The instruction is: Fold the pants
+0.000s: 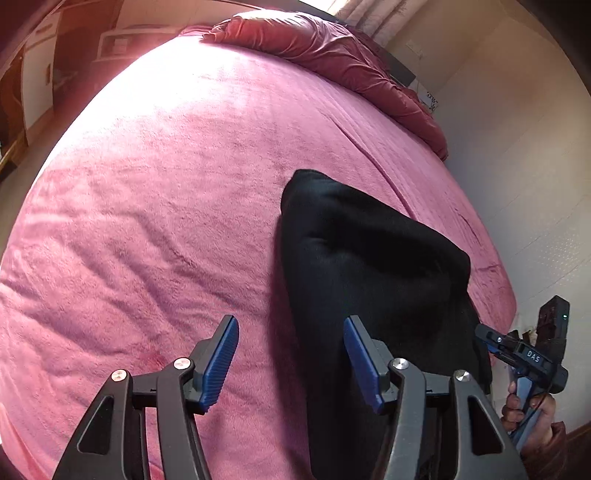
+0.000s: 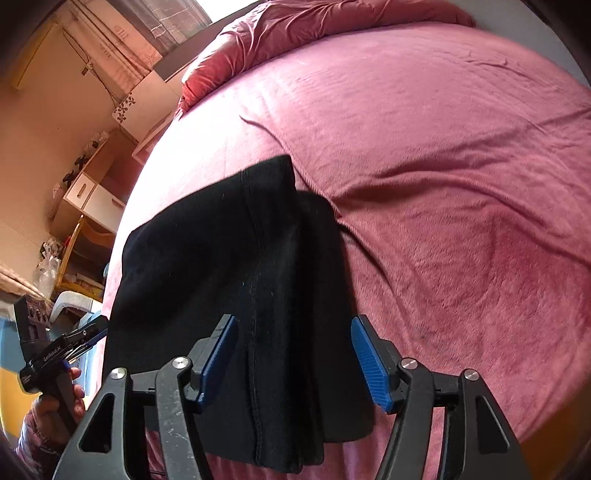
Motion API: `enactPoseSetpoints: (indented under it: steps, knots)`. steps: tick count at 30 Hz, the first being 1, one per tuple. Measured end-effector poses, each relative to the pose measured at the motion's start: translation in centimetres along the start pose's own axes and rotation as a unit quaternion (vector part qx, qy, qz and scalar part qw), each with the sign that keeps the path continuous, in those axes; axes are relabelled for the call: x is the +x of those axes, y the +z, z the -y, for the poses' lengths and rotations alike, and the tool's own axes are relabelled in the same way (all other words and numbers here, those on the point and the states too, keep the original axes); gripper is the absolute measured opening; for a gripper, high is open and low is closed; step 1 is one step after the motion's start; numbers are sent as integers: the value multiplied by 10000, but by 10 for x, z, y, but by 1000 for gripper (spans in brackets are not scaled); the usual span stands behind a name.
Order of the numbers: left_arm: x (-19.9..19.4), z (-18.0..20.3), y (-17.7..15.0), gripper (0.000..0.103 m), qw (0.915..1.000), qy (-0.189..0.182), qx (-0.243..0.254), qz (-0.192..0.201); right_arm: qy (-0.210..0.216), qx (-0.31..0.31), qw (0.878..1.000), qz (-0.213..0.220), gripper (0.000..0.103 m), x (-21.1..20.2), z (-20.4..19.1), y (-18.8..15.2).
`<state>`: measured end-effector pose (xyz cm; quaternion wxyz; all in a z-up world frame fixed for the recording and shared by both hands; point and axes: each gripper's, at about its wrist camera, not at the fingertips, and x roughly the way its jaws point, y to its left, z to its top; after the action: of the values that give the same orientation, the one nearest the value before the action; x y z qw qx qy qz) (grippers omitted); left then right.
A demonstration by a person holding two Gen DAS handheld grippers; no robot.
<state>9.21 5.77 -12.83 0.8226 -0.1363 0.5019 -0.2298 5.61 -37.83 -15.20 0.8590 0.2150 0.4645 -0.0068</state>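
Observation:
The black pants [image 1: 369, 273] lie folded into a compact stack on the pink blanket [image 1: 166, 221], near the bed's near edge. My left gripper [image 1: 291, 332] is open; its gap frames bare blanket and the stack's left edge, and nothing is held. In the right wrist view the pants [image 2: 240, 277] show a stitched seam running lengthwise. My right gripper [image 2: 295, 328] hovers open over the stack's near end, pads apart from the cloth. Each view shows the other gripper at the side: the right one [image 1: 491, 341], the left one [image 2: 92, 334], each held by a hand.
A bunched red quilt [image 1: 332, 55] lies along the head of the bed [image 2: 295, 22]. The blanket has creases and ridges [image 2: 424, 173]. A bedside cabinet [image 2: 92, 195] and clutter stand beside the bed. A pale wall [image 1: 517, 166] runs along that same side.

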Motion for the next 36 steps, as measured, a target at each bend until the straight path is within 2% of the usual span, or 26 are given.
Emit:
enactPoseSetpoints:
  steps: [3,10,14,18,20,23,26,32,36]
  knots:
    - [5,3,-9,70,9992,-373,-12,-165,32,-14,9999,-149,72,11,4,-7]
    - [31,20,-9,71,9956,-798,146,-473,612,30,9970,-474,76,37,13,0]
    - [50,24,-3,71,9935,-882,71,-719,923,-28,9934,-682,78,58,15,7]
    - [66,25,-1,67,9902,-1014,-169,-942,872,-284,9934,-689,73,67,6,8]
    - [72,27,-1,62,9889,-1077,-213,-1003,884,-290,9934,-678,63,66,3,6]
    - [67,32,-2,53,9889,-1162,-130,-917,839,-354,9938,-631,51,55,-3,3]
    - [53,42,-2,48,9902,-1172,108,-748,730,-548,9943,-552,47,43,-23,5]
    - [12,42,8,47,9917,-1223,272,-289,974,-886,9904,-412,46,31,-63,17]
    - [-9,35,28,47,9937,-1052,373,10,1130,-1033,9877,-315,46,45,-95,39]
